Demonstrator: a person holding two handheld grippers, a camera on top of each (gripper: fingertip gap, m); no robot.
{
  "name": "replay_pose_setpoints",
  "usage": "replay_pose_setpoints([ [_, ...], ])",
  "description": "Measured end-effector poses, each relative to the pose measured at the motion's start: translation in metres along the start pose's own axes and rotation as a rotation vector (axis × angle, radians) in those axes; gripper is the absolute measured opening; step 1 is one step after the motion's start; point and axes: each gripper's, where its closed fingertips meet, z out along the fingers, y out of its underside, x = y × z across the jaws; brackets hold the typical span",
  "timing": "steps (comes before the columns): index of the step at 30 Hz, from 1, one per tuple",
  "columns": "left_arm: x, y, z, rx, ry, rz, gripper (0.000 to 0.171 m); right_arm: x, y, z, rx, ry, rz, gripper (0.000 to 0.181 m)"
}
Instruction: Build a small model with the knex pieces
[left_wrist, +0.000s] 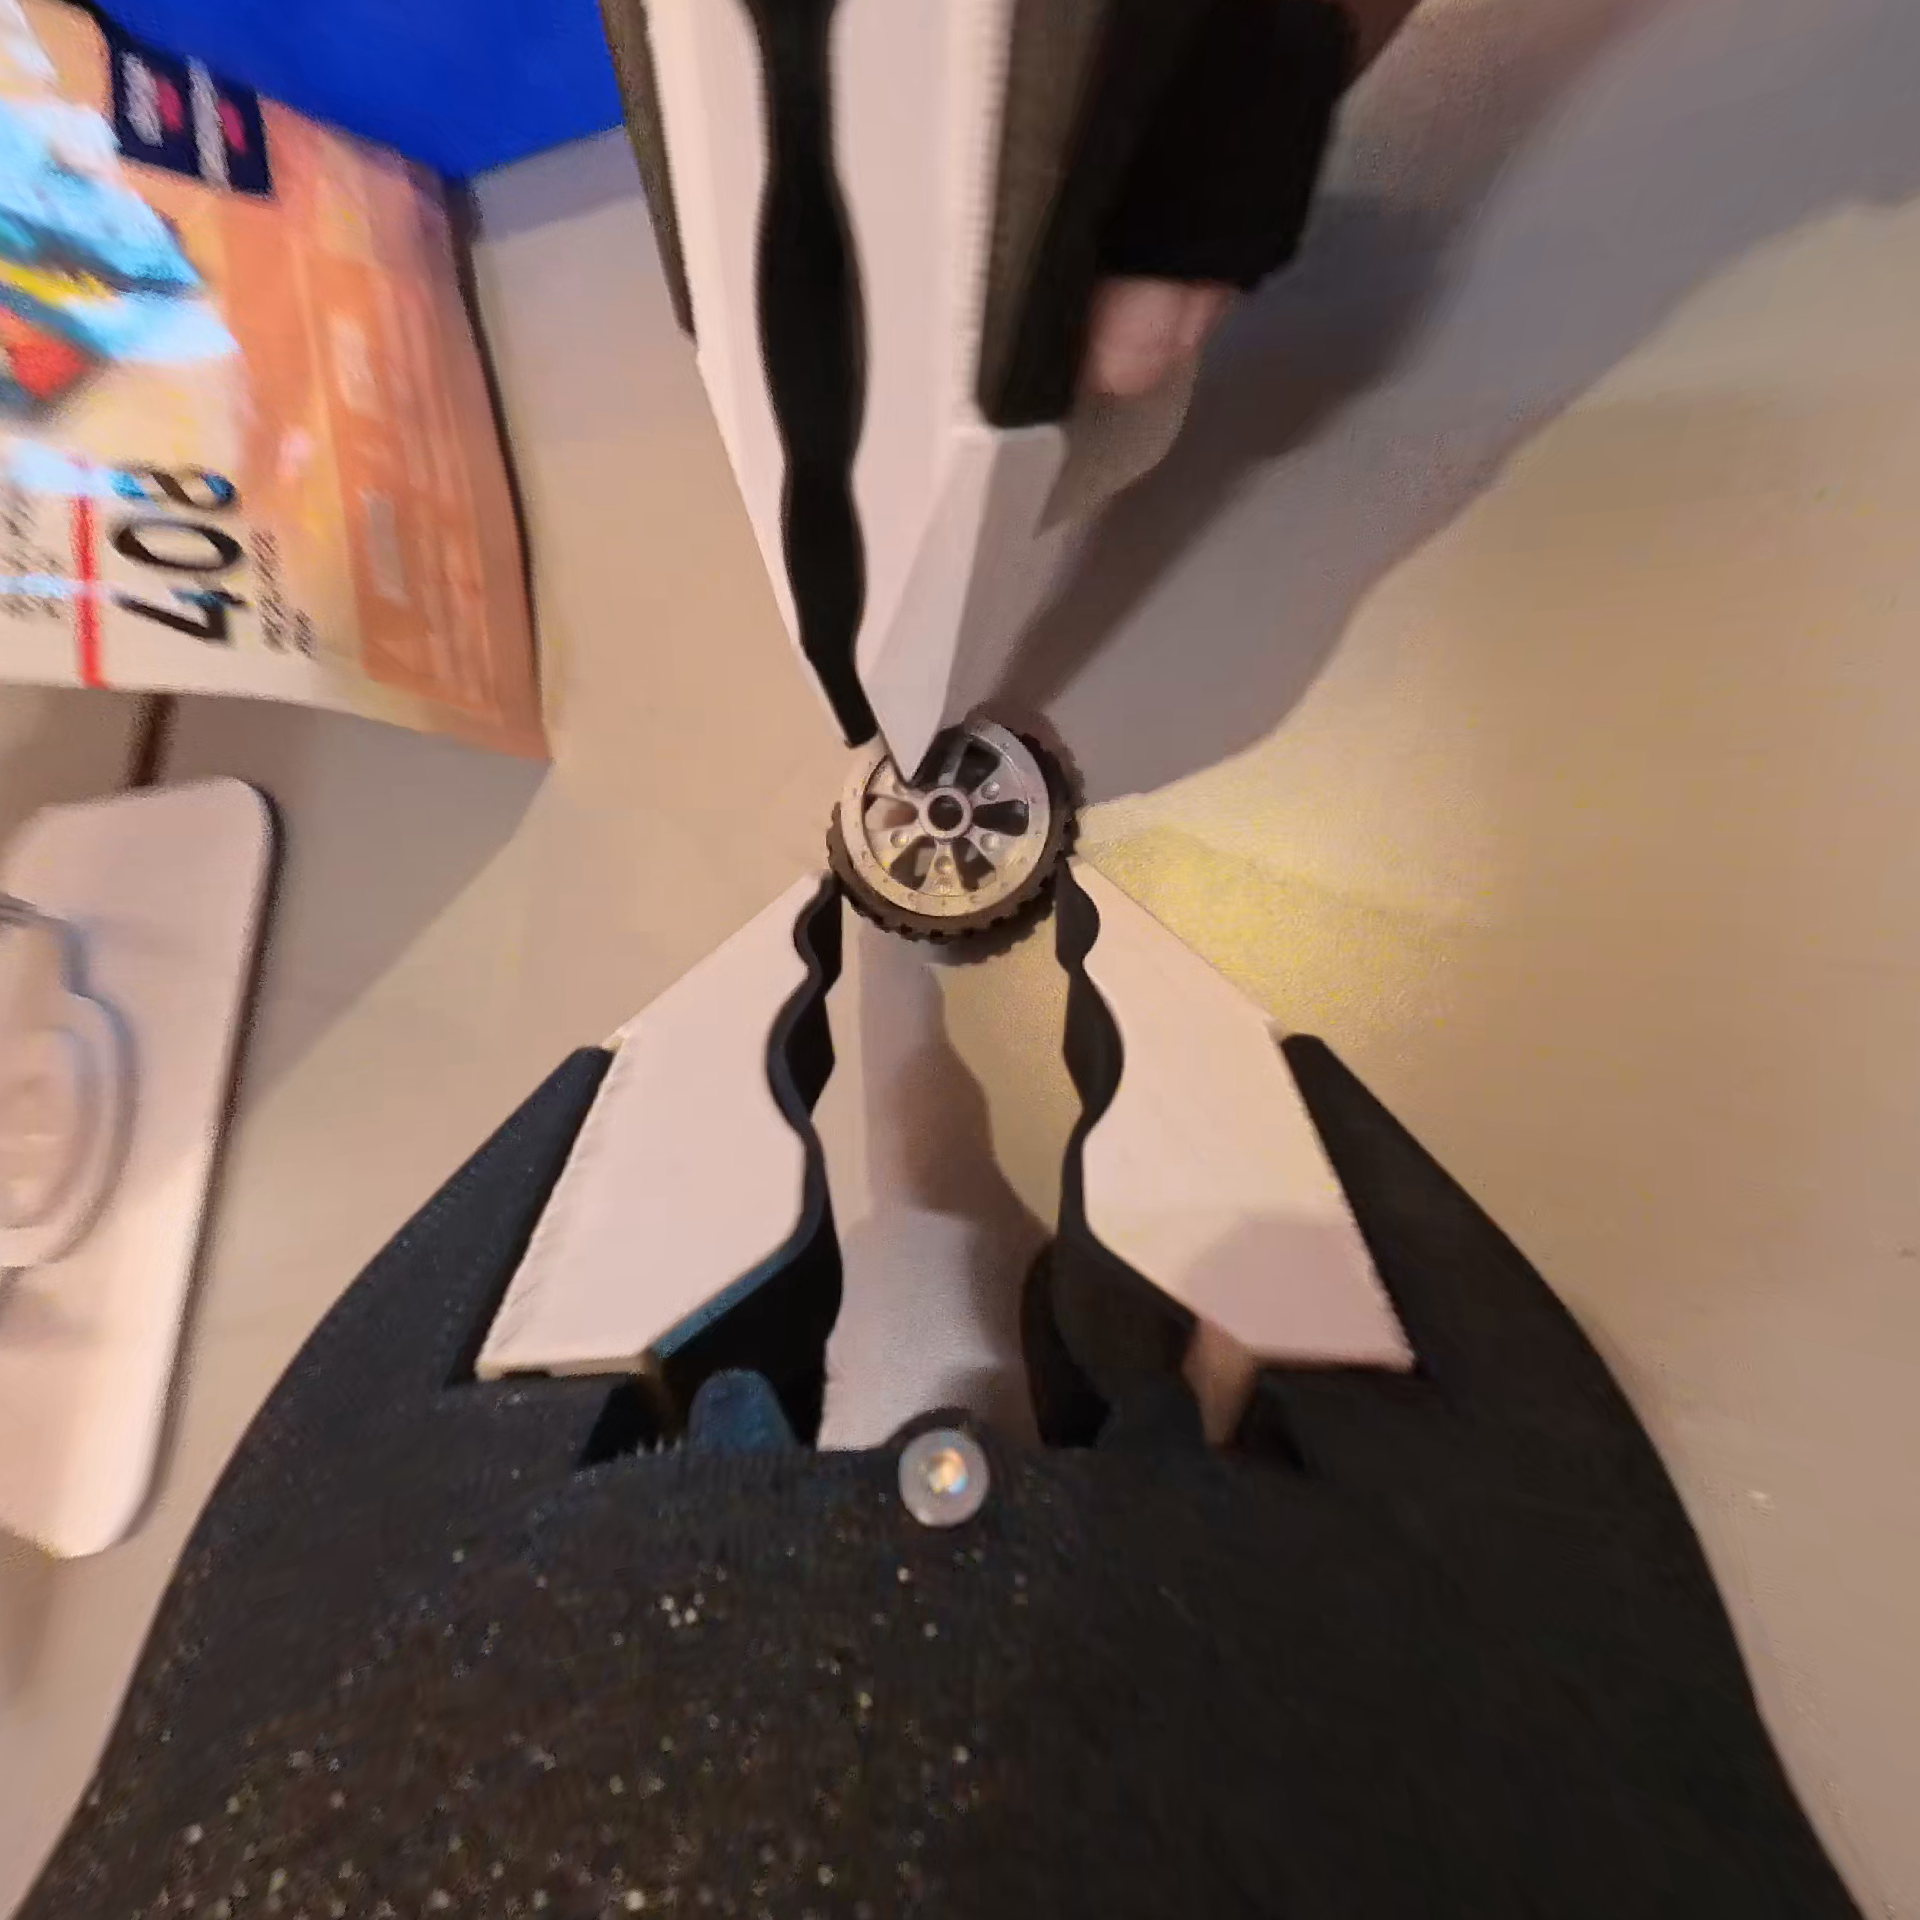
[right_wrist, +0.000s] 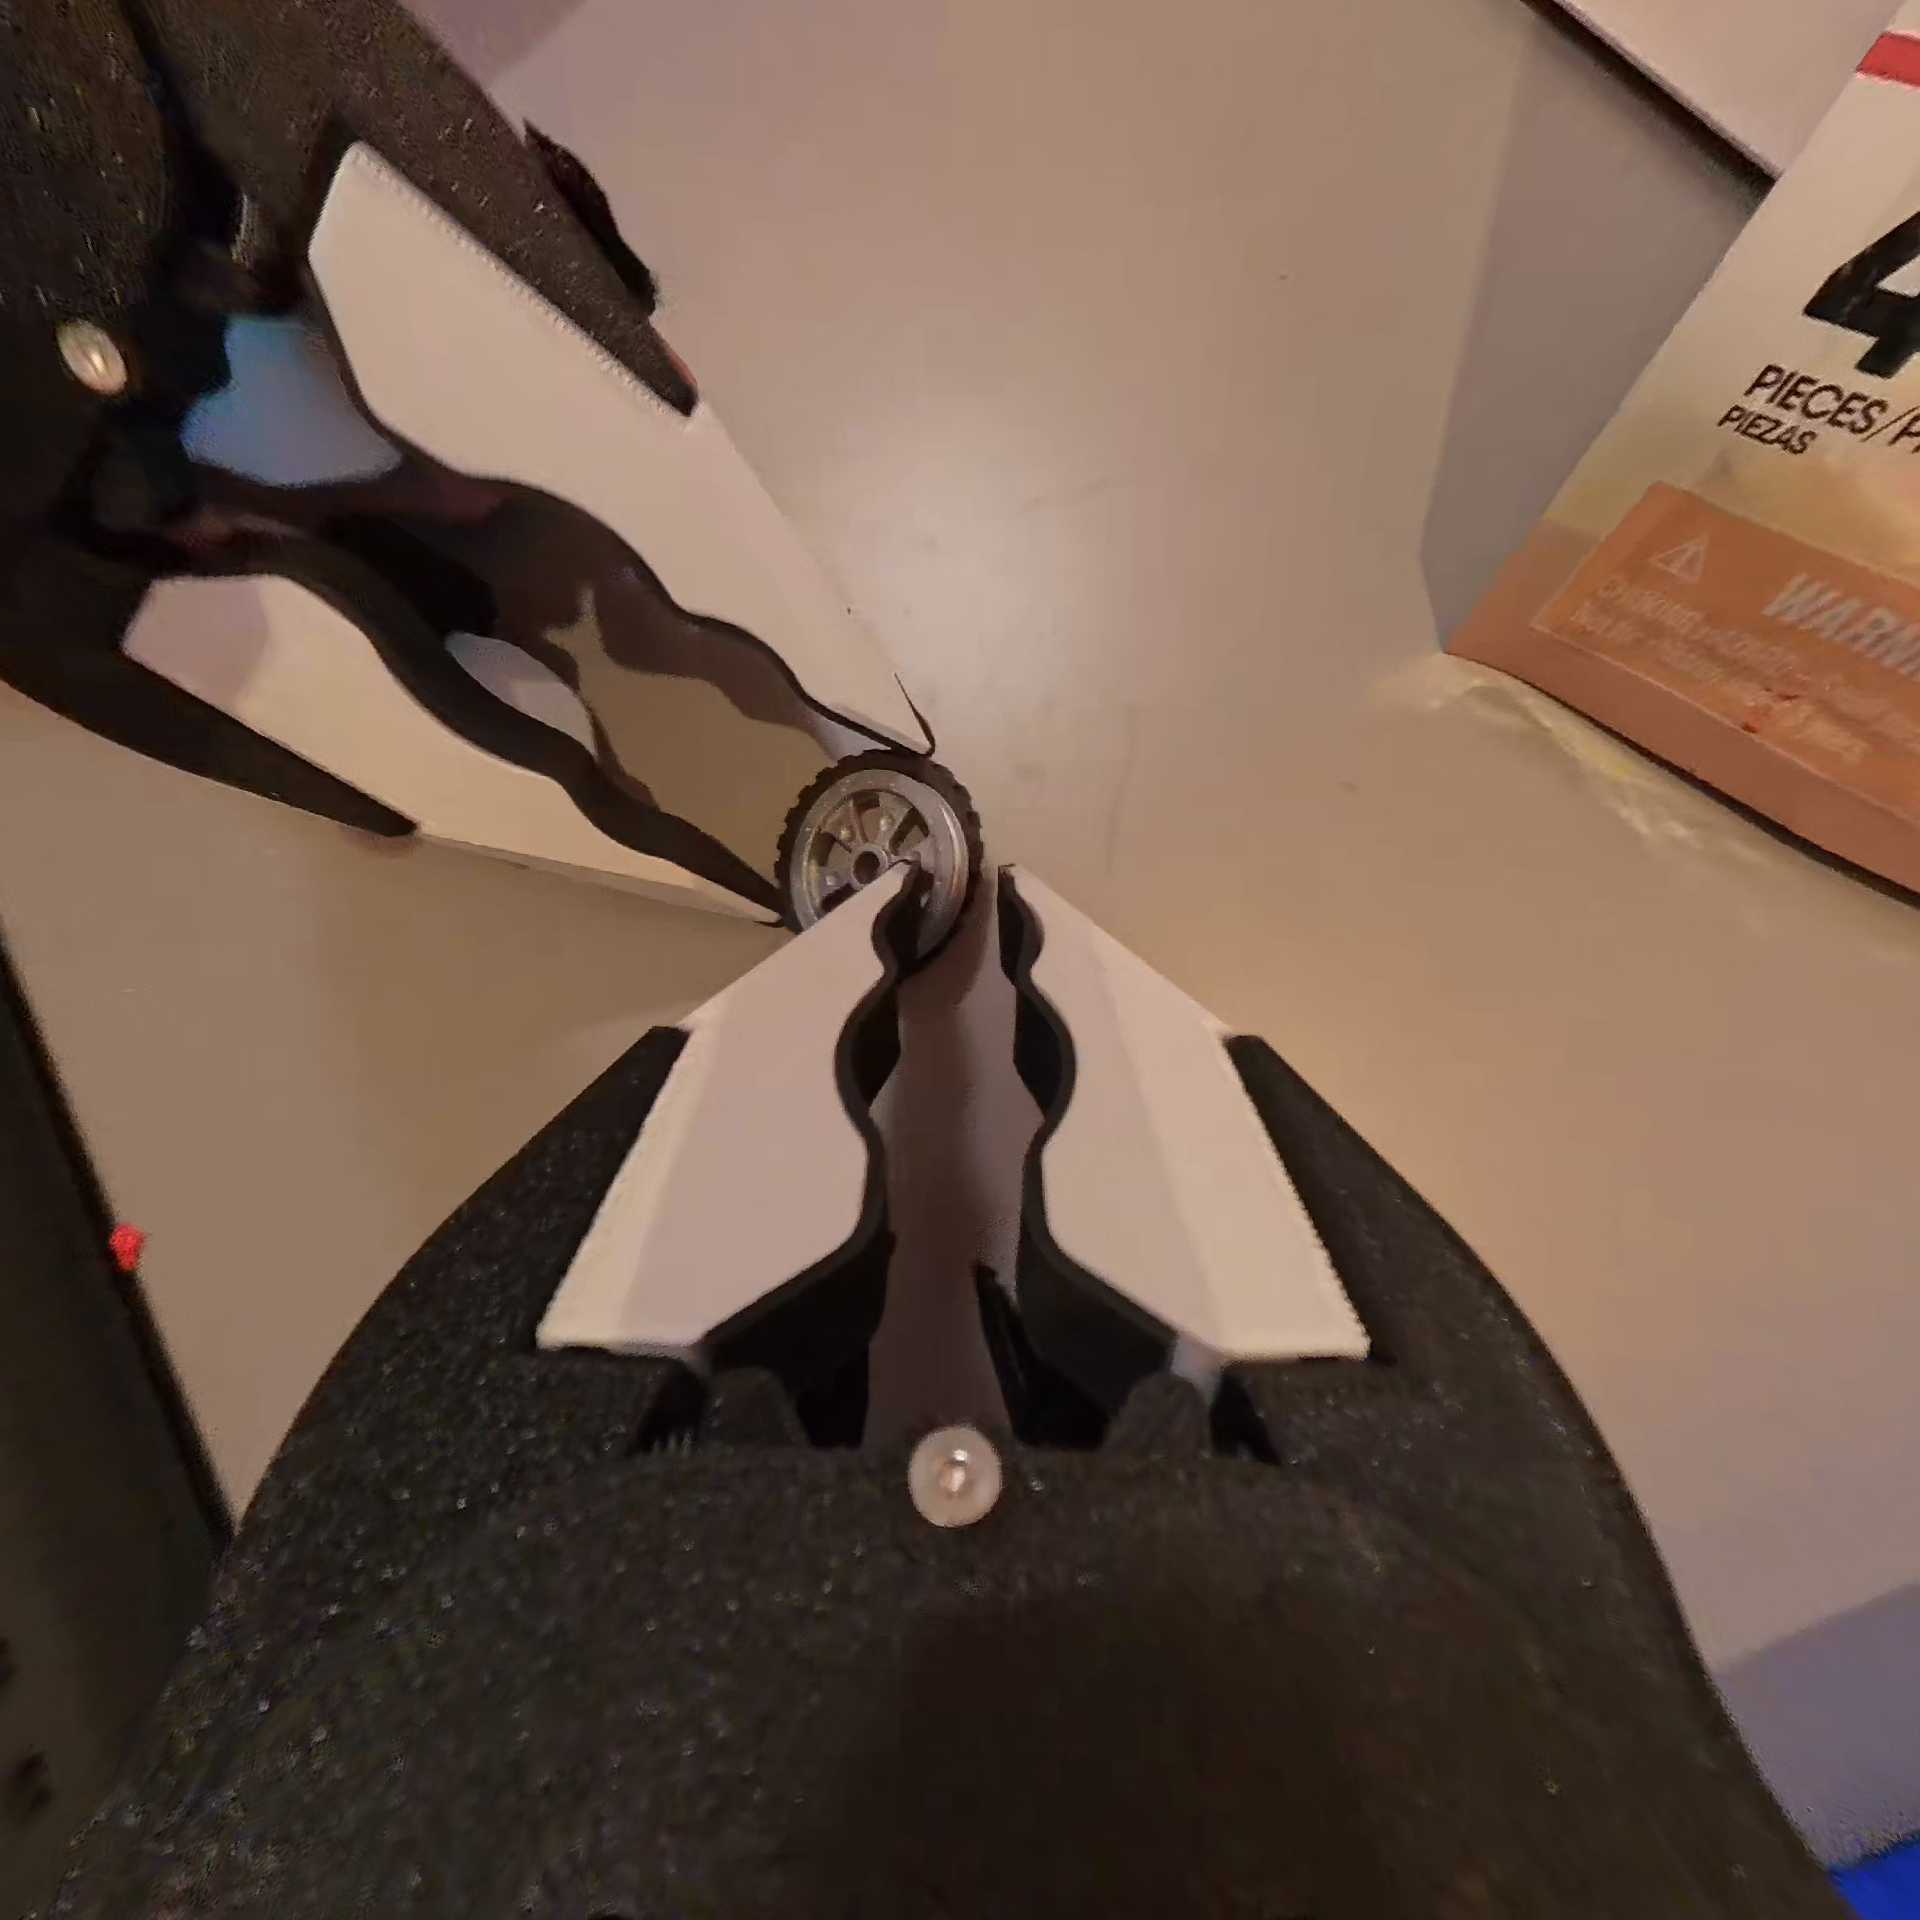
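While both tools pinched the same small wheel (left_wrist: 951, 831) above the bench (left_wrist: 1455, 935), it could've popped out sideways if either squeezed harder, since the tyre's round & grip pts tiny. My left tool (left_wrist: 940, 904) was barely parted, tips clamped on the tyre; right tool (right_wrist: 940, 888) was nrly closed, nipping the rim w/ its tips.

Left gripper (left_wrist: 940, 894), white fingers with wavy black pads: jaws clamped around small toy wheel. Right gripper (right_wrist: 951, 883), same build, meets it tip to tip, jaws nearly closed on wheel's rim. Bare fingers (left_wrist: 1148, 332) behind right gripper.
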Motion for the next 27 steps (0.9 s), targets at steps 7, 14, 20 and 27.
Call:
replay_pose_setpoints([
  [7,0.003,-0.009,-0.008,0.103,-0.206,0.424,0.039,-0.011,-0.001,-0.009,0.085,-0.172,0.084,0.024],
  [14,0.014,-0.010,-0.022,0.200,-0.296,0.683,0.039,-0.043,-0.001,-0.007,0.089,-0.342,0.023,0.014],
  [20,0.004,-0.010,-0.037,0.212,-0.124,0.290,0.054,-0.047,-0.015,-0.016,0.173,-0.277,-0.145,0.013],
  [27,0.029,-0.008,-0.040,0.239,0.209,-0.026,0.008,-0.076,-0.027,-0.017,0.245,-0.317,-0.298,0.014],
])
